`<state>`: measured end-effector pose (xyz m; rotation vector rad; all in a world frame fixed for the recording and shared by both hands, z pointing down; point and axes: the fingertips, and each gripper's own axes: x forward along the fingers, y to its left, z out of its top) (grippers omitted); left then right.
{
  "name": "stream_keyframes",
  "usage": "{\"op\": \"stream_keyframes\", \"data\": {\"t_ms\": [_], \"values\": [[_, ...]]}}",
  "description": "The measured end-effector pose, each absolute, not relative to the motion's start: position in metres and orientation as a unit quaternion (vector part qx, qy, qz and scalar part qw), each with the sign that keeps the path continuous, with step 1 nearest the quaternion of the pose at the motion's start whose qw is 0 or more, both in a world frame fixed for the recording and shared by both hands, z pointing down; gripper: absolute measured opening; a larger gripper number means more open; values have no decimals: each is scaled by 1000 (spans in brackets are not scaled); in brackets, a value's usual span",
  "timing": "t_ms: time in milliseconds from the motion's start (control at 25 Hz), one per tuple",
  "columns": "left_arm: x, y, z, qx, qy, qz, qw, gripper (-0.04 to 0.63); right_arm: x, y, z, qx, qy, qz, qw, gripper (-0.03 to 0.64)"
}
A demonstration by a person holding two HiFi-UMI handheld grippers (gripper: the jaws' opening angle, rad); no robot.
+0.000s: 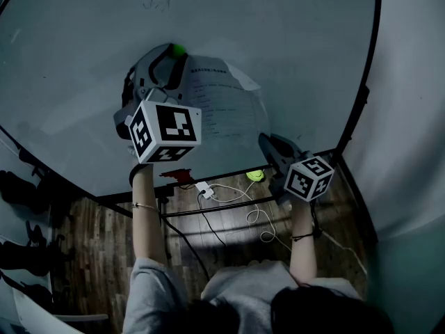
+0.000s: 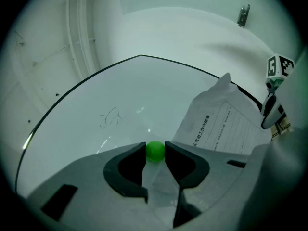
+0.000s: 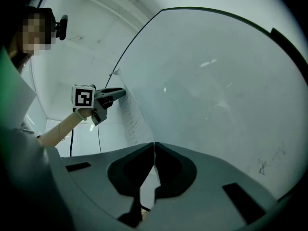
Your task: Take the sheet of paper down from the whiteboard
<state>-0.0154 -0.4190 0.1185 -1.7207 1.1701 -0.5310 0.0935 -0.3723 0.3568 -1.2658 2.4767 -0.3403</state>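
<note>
A printed sheet of paper (image 1: 224, 103) hangs on the whiteboard (image 1: 83, 61), its top right corner curling away from the board. My left gripper (image 1: 177, 50) is at the sheet's top left, shut on a small green magnet (image 2: 155, 150) that sits against the board. The paper (image 2: 226, 124) spreads to the right of those jaws. My right gripper (image 1: 264, 140) is at the sheet's lower right corner. Its jaws (image 3: 154, 146) are shut with the thin white edge of the paper (image 3: 131, 121) between them. The left gripper (image 3: 98, 100) shows beyond the sheet in the right gripper view.
A dark scribble (image 1: 156, 2) marks the board above the sheet. The board's black frame (image 1: 358, 110) runs down the right side. Below, on the wooden floor, lie a white power strip (image 1: 204, 188), cables (image 1: 259, 221) and a small green object (image 1: 255, 175).
</note>
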Motion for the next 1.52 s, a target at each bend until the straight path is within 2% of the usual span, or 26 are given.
{"op": "stream_keyframes", "data": {"t_ms": [960,1200,1520], "values": [[-18,-409,125,-744,465,-157,452,118,109,-347,362,-467,868,-101,139,0],[-45,-384,128,-775,491,-84,389,117,110,-335,352,-466,874,-72,115,0],[-67,-362,163,-808,498,-43,313,103,119,-322,345,-471,877,-40,84,0]]}}
